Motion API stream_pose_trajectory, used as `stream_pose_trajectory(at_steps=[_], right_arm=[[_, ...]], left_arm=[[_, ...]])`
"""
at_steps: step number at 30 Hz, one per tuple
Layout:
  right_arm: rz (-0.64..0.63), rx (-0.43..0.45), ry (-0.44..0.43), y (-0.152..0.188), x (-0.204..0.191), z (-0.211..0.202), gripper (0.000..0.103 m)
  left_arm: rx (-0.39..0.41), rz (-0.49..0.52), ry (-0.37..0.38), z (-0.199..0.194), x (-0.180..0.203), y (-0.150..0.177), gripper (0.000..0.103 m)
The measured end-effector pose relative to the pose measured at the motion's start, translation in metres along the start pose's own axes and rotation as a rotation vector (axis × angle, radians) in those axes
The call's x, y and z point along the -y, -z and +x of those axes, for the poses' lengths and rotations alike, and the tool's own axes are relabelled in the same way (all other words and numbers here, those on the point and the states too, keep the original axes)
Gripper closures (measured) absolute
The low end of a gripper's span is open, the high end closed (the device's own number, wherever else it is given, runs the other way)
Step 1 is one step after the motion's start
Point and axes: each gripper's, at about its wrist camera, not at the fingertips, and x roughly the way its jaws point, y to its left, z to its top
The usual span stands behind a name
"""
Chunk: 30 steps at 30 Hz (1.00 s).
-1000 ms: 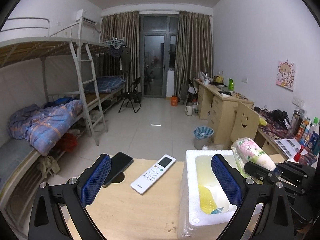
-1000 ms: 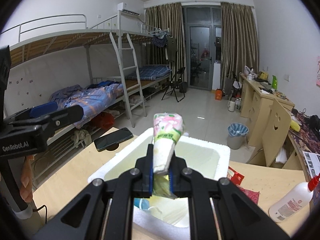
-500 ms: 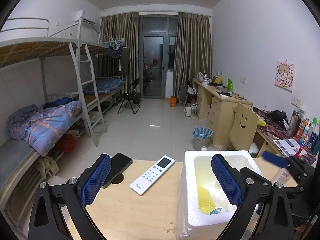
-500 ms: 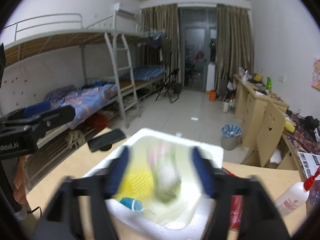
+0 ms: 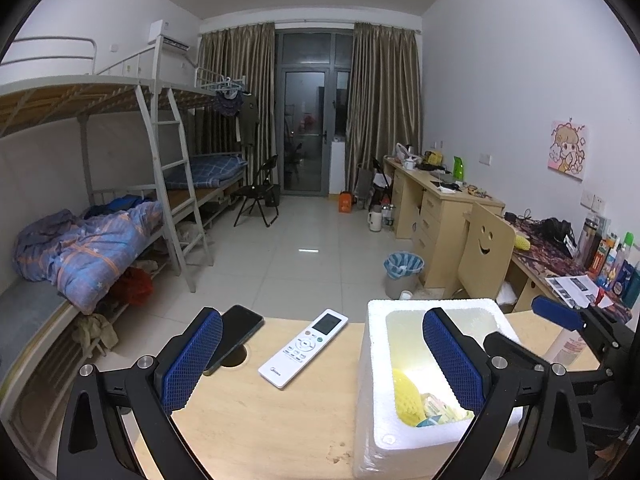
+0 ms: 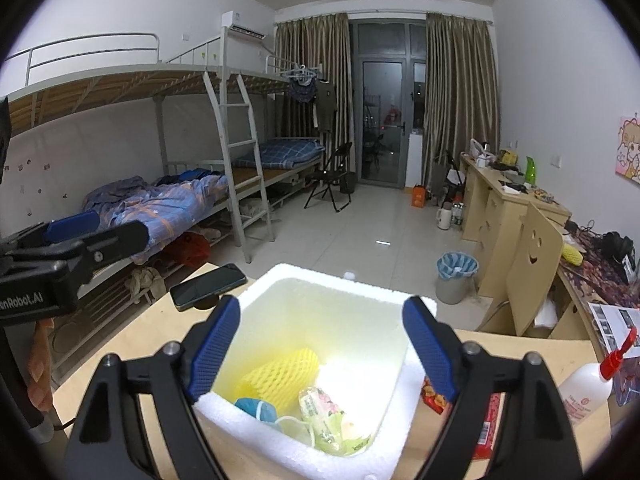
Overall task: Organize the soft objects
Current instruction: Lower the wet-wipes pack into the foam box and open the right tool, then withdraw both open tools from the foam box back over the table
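Note:
A white foam box point(image 6: 340, 280) stands on the wooden table. My right gripper point(image 6: 320, 308) hovers over it, its jaws opening with nothing between them. Below, inside the box, lie a floral tissue pack point(image 6: 320, 408), a yellow foam net sleeve point(image 6: 280, 376) and a blue bundle point(image 6: 254, 408). In the left wrist view, my left gripper point(image 5: 322, 316) is open and empty above the table, its right finger over the box point(image 5: 432, 304). The yellow sleeve point(image 5: 406, 396) shows inside the box there too.
A black phone point(image 5: 236, 332) and a white remote point(image 5: 304, 348) lie on the table left of the box. To the box's right sit a red snack packet point(image 6: 484, 412) and a white squeeze bottle point(image 6: 588, 392). A hand point(image 6: 40, 364) holds the left gripper.
The right gripper, shut on the floral tissue pack a second ago, has opened, and the pack has dropped into the foam box. The left gripper has stayed put.

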Motion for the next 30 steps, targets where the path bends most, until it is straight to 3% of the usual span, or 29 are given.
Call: stream_pose_trajectory(at_steps=[6, 14, 17, 30], right_arm=[[0.022, 0.025, 0.010, -0.001, 0.007, -0.017, 0.017], [0.062, 0.092, 0.045, 0.003, 0.020, -0.068, 0.013], [0.067, 0.124, 0.059, 0.008, 0.020, -0.086, 0.000], [0.088, 0.163, 0.112, 0.042, 0.021, -0.151, 0.000]], left_arm=[[0.011, 0.012, 0.012, -0.008, 0.007, 0.003, 0.002], [0.019, 0.016, 0.029, -0.038, 0.013, 0.017, 0.002], [0.032, 0.031, 0.027, -0.054, 0.018, 0.019, 0.002], [0.073, 0.068, 0.105, -0.134, 0.050, 0.045, 0.002]])
